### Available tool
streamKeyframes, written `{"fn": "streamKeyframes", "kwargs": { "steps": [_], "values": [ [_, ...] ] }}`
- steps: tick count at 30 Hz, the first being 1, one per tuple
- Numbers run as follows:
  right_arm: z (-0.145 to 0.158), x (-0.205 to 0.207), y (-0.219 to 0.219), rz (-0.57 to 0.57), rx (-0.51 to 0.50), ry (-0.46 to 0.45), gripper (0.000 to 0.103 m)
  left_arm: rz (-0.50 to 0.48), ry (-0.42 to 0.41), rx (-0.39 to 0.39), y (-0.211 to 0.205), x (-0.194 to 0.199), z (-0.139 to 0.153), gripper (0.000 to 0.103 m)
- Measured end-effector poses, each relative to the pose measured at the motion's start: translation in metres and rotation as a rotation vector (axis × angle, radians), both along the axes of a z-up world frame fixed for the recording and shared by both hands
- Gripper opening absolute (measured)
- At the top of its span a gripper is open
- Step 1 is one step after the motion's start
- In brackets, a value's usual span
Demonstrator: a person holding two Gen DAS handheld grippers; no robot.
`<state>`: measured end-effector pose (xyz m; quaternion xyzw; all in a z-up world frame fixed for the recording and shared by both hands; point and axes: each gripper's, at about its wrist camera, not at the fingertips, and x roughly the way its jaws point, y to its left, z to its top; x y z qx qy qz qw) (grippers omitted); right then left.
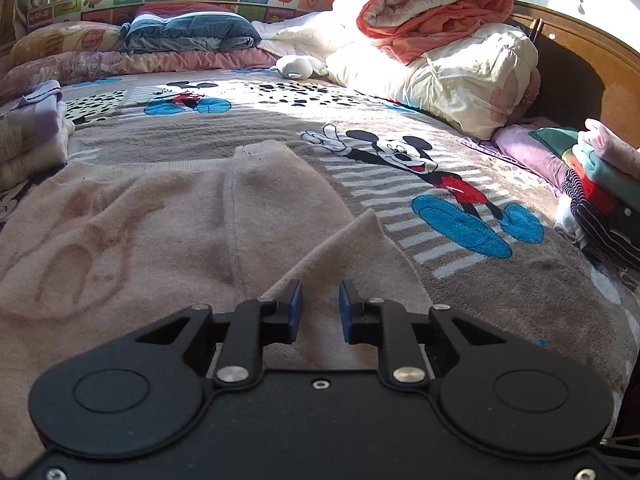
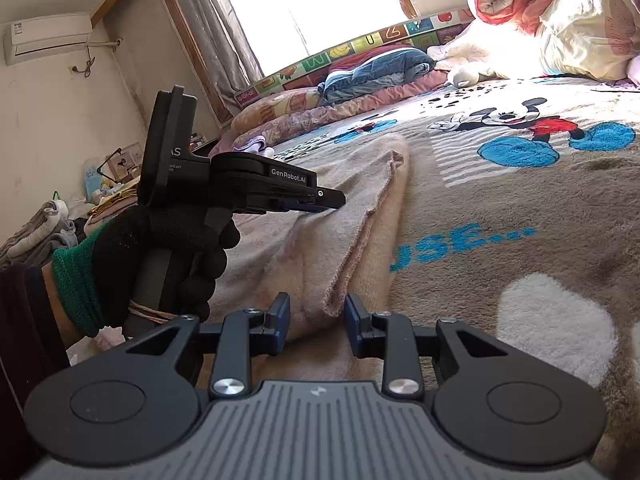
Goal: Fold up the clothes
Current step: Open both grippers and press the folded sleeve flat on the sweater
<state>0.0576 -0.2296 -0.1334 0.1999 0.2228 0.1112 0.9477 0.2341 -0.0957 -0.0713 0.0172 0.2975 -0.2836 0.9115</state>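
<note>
A pale pink sweater (image 1: 160,216) lies spread on the Mickey Mouse blanket (image 1: 472,280), one side folded over its middle and a corner (image 1: 368,232) peaking just ahead of my left gripper (image 1: 320,308). That gripper stands slightly open, its blue pads (image 1: 295,308) apart over the cloth and gripping nothing. In the right wrist view the sweater (image 2: 320,208) has a raised fold edge (image 2: 340,280) reaching between the pads of my right gripper (image 2: 316,316), which is open with a gap beside the cloth. A black-gloved hand (image 2: 160,240) holds the left gripper (image 2: 332,200) over the sweater.
A stack of folded clothes (image 1: 600,188) sits at the bed's right edge, another pile (image 1: 32,132) at the left. Rolled quilts (image 1: 432,12) and a pillow (image 1: 460,84) lean on the wooden headboard (image 1: 580,64). A small plush toy (image 1: 298,66) and more bedding (image 1: 188,34) lie by the window.
</note>
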Motion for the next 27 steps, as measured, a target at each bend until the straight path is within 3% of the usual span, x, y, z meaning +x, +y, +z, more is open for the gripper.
{"fn": "streamKeyframes", "kwargs": {
  "steps": [3, 10, 12, 14, 15, 16, 17, 21, 27],
  "values": [
    [0.0, -0.001, 0.001, -0.001, -0.011, -0.007, 0.031, 0.024, 0.006, 0.104, -0.007, 0.004, -0.009, 0.018],
    [-0.001, 0.0, -0.009, -0.034, 0.0, 0.003, 0.03, 0.059, -0.01, 0.058, 0.001, 0.004, -0.002, 0.019],
    [-0.002, -0.001, -0.011, -0.041, -0.005, 0.002, 0.031, 0.043, 0.005, 0.055, 0.0, 0.017, 0.0, 0.023],
    [0.0, -0.004, -0.01, -0.042, -0.027, -0.011, 0.032, 0.029, 0.025, 0.05, -0.001, 0.03, 0.001, 0.039],
    [0.001, -0.005, -0.01, -0.042, -0.042, -0.021, 0.032, 0.021, 0.073, 0.034, 0.002, 0.04, -0.003, 0.04],
    [0.002, -0.006, -0.009, -0.042, -0.051, -0.032, 0.032, 0.003, 0.122, 0.019, 0.004, 0.047, -0.006, 0.034],
    [0.003, -0.007, -0.008, -0.042, -0.059, -0.042, 0.032, -0.019, 0.13, 0.001, 0.007, 0.048, -0.006, 0.002],
    [0.003, -0.005, -0.006, -0.029, -0.066, -0.038, 0.033, -0.027, 0.12, -0.069, 0.021, 0.04, 0.004, 0.003],
    [-0.002, 0.0, -0.008, -0.018, -0.059, -0.011, 0.033, 0.023, 0.161, -0.101, 0.031, 0.045, -0.009, 0.003]
  ]
}}
